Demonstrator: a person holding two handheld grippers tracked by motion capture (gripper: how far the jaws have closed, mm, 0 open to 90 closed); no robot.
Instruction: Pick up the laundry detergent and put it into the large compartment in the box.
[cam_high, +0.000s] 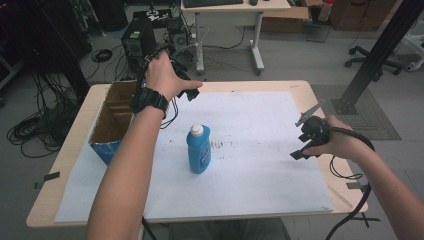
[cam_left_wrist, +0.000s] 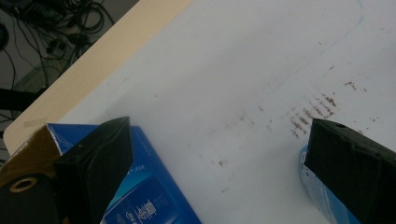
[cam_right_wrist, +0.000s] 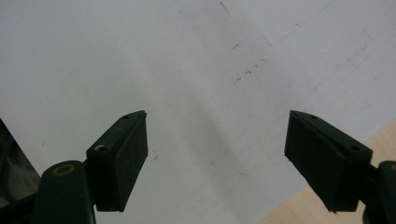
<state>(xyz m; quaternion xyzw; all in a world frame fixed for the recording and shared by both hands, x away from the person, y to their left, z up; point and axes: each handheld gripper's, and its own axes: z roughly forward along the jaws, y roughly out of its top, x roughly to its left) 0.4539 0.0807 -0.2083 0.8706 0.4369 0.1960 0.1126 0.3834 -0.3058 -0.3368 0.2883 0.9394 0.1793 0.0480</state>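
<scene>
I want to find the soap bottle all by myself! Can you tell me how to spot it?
Look at the big white sheet covering the table. A little left of its middle, right of the open cardboard box, stands the blue bottle. It is the only upright thing there, with a white cap on top.

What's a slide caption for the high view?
Both open grippers, left gripper and right gripper, hover above the blue bottle standing beside the cardboard box.
</scene>
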